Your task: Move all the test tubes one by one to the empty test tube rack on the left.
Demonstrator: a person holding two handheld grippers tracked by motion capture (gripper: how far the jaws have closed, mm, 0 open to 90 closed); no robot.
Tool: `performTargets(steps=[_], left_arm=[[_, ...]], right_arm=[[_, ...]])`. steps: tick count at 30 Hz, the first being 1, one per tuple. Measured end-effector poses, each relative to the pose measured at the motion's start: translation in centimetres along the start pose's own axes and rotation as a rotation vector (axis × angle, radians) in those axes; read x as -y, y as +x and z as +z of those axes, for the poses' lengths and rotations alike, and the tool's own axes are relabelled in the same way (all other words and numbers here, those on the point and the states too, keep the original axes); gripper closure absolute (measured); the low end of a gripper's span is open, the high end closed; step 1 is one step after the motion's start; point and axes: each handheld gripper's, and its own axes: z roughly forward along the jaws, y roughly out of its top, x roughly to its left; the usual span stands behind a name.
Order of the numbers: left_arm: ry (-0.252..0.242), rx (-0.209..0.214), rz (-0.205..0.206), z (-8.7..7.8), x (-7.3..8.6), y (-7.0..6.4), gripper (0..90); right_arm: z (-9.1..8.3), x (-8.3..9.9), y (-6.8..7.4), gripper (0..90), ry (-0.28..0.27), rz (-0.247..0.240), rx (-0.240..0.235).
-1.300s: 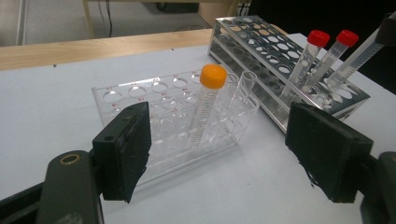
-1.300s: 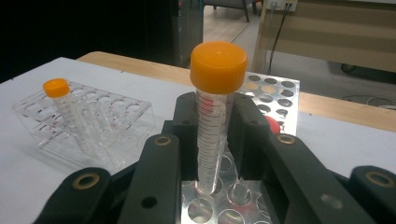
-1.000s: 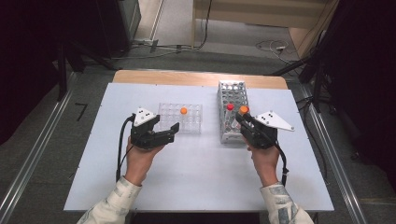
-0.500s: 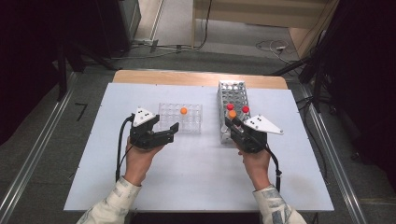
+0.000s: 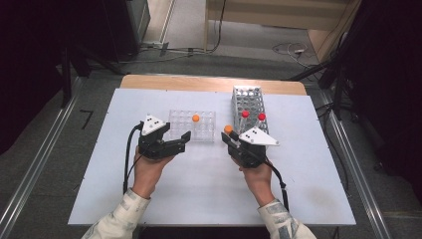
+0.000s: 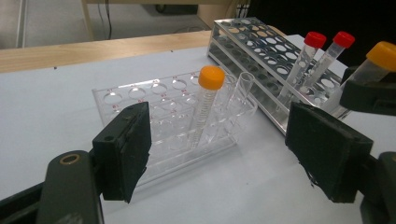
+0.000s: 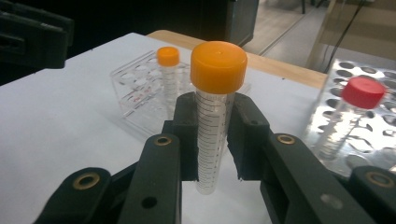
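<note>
Your right hand-held gripper [image 7: 212, 140] has its jaws pressed in on an orange-capped tube [image 7: 215, 116], gripping the clear graduated barrel just below the cap. The tube stands upright between the black pads, its lower end clear of the white worktop [image 5: 199, 194] in the right gripper view. In the high view this hand-held gripper [image 5: 230, 138] sits near the middle of the worktop, with the tube's orange cap [image 5: 228, 129] showing at its 12 o'clock tip, just to the 9 o'clock side of the metal rack [image 5: 247, 102].

That metal rack runs toward 12 o'clock along the right half of the worktop and carries two red-capped tubes [image 5: 253, 117] at its near end; in the left gripper view they lean a little in their holes [image 6: 322, 56].

Your left hand-held gripper [image 6: 219, 154] has its jaws spread wide with nothing between them. In the high view it [image 5: 185, 139] rests at about 9 o'clock of the right one, well apart from it, its jaws pointing toward 3 o'clock just below the clear plastic rack [image 5: 184, 124].

The clear rack holds a second orange-capped tube [image 6: 205, 107], upright in a hole near its right end, with an uncapped clear tube [image 6: 240, 93] beside it.
</note>
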Motion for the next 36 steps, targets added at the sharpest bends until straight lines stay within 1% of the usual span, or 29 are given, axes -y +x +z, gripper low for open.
performTargets(steps=[5,9,21,22,26,30,31,32,33,36], left_arm=[[-0.002,0.001,-0.002,0.0,0.0,0.0,22.9],[-0.004,0.003,-0.002,-0.1,0.0,0.0,22.9],[-0.008,0.01,0.004,-0.2,-0.1,-0.3,22.9],[-0.009,0.012,0.003,-0.3,-0.1,-0.3,22.9],[-0.009,0.021,0.005,-0.3,0.0,-0.5,22.9],[0.003,0.04,0.021,0.0,0.1,-1.1,23.0],[0.003,0.04,0.021,0.0,0.1,-1.1,23.6],[0.007,0.053,0.035,0.1,0.2,-1.4,25.3],[0.007,0.061,0.037,0.1,0.2,-1.4,27.1],[0.007,0.101,0.047,0.2,0.4,-1.4,39.2]], right_arm=[[0.9,0.1,1.1,71.5,0.014,-0.013,-0.03],[1.6,0.2,2.0,71.5,0.028,-0.027,-0.044],[3.5,0.3,3.6,71.5,0.053,-0.034,-0.074],[3.7,0.3,3.7,71.5,0.055,-0.029,-0.075],[4.2,0.3,4.3,71.5,0.063,-0.036,-0.09],[4.7,0.2,5.0,71.5,0.072,-0.041,-0.107],[4.8,0.1,5.2,71.5,0.071,-0.046,-0.112],[4.9,0.1,5.5,71.5,0.073,-0.052,-0.118],[4.9,0.0,5.7,71.5,0.076,-0.054,-0.122],[5.0,-0.2,6.3,71.5,0.07,-0.061,-0.138]])
